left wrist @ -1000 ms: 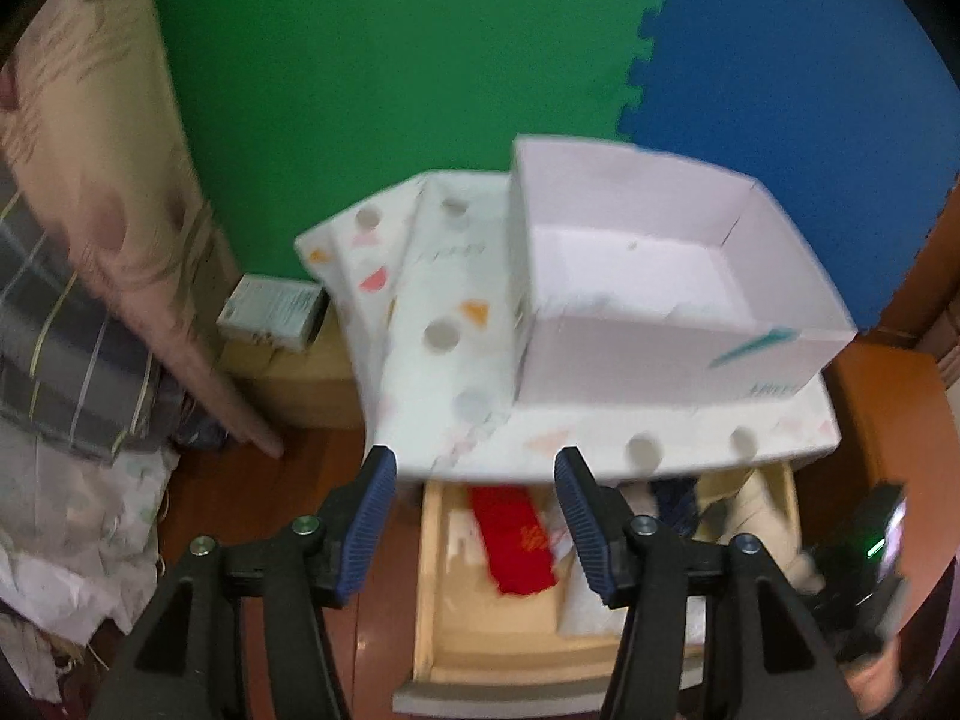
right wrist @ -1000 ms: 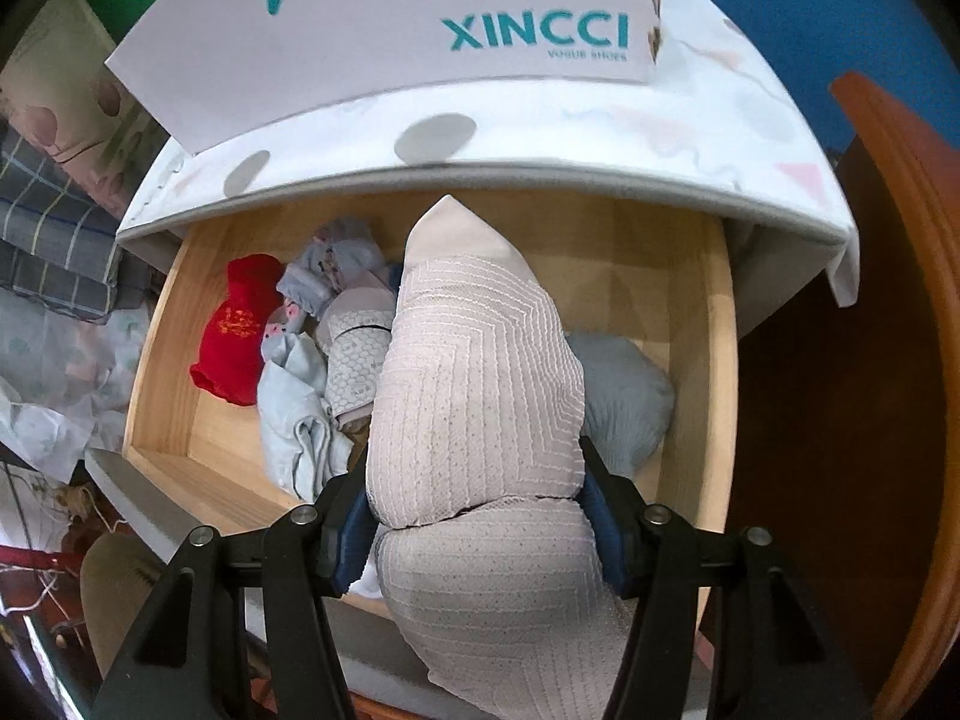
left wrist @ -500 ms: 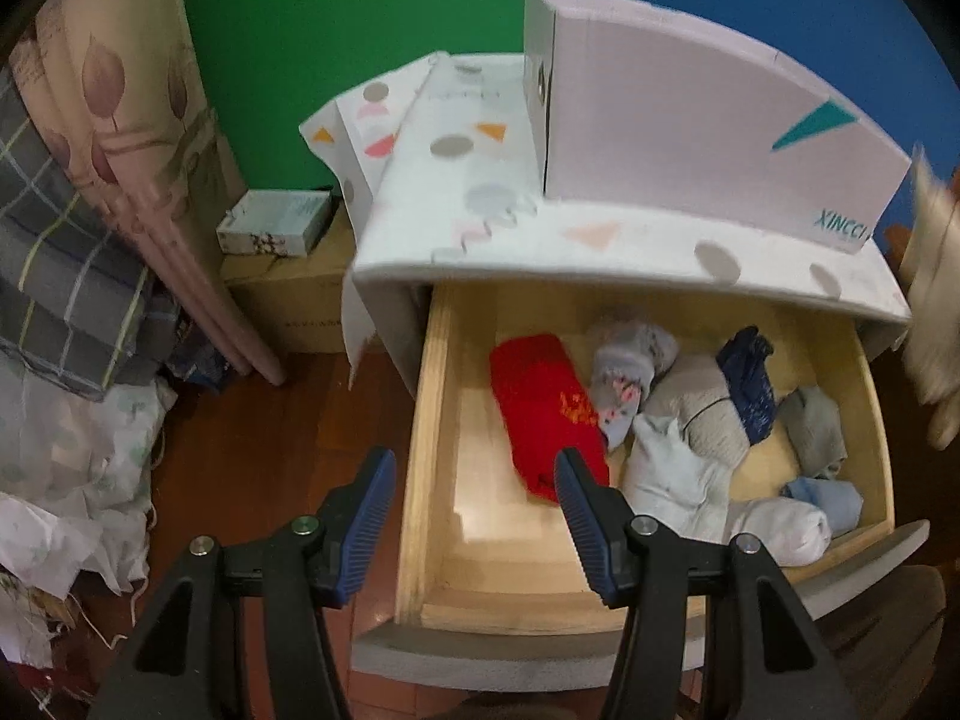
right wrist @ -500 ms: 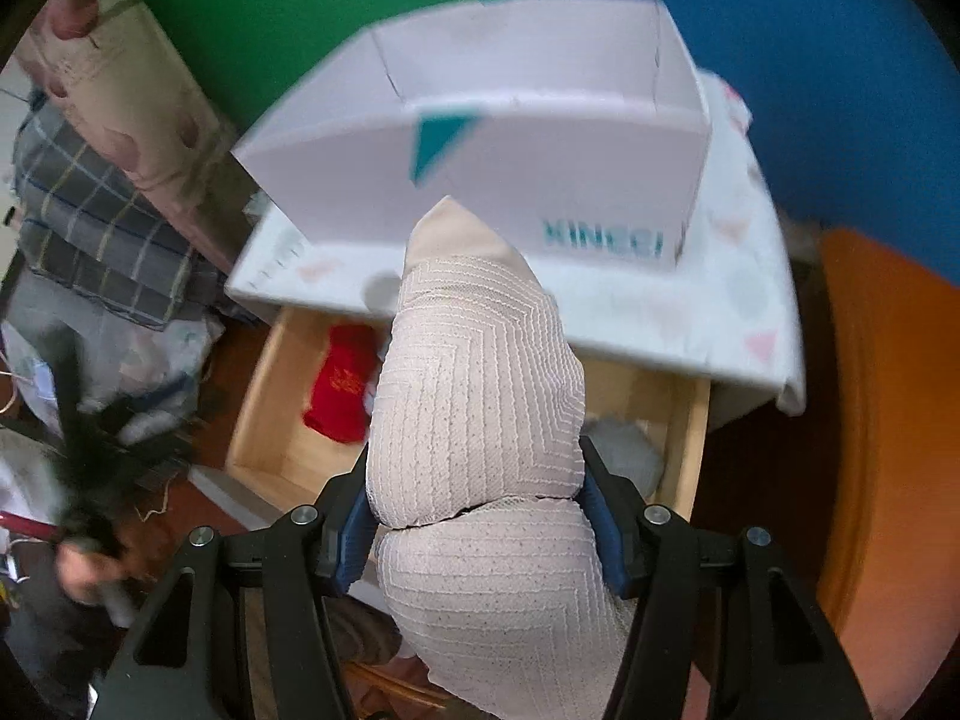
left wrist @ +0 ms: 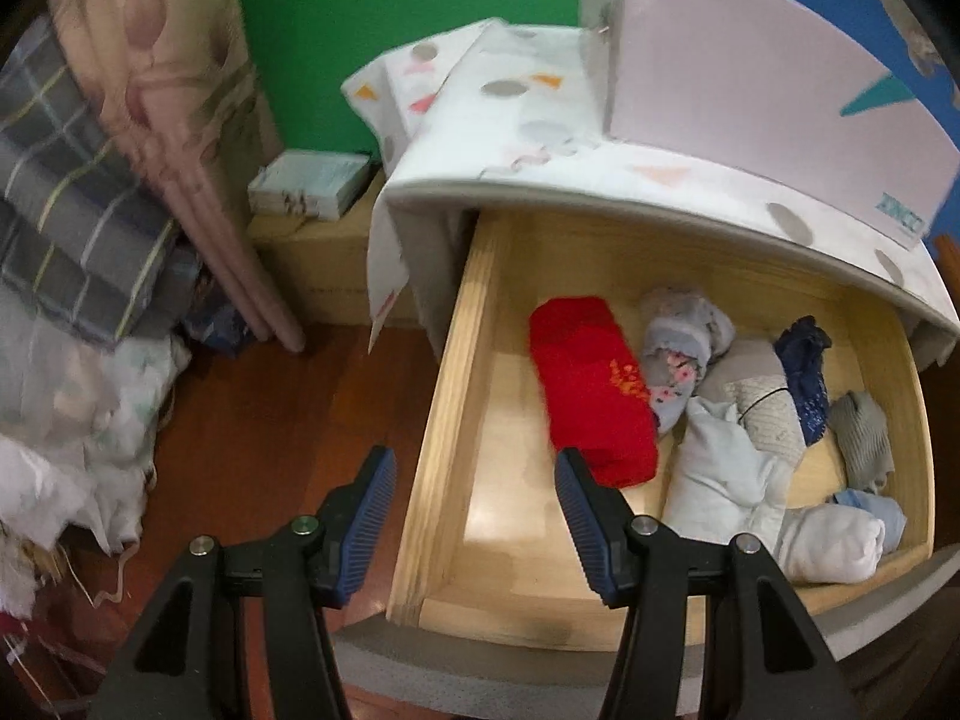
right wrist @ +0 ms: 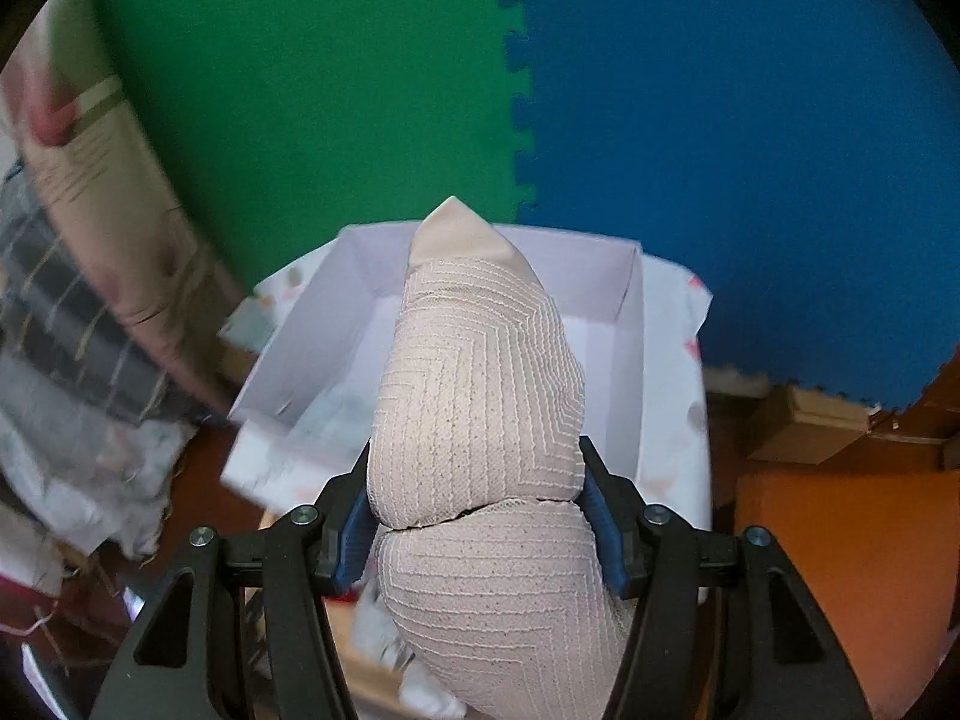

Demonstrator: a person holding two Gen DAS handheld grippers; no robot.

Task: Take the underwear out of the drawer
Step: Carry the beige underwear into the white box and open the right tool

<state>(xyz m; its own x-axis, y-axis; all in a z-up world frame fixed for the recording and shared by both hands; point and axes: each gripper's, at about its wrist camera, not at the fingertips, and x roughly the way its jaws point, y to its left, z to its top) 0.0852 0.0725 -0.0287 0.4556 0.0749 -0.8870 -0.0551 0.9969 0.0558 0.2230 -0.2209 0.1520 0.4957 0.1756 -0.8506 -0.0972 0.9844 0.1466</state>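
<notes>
Right claw (right wrist: 474,516) grips beige underwear (right wrist: 474,396); only the left view shows the empty, parted left claw (left wrist: 474,516) over the drawer (left wrist: 456,420).

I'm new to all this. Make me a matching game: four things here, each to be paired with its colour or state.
Things:
1. roll
2. box
3. left gripper
4. right gripper

States:
A. white
B. clamped on a beige bundle
C. red
D. open, holding nothing

Pairs: 1-C, 2-A, 3-D, 4-B
</notes>
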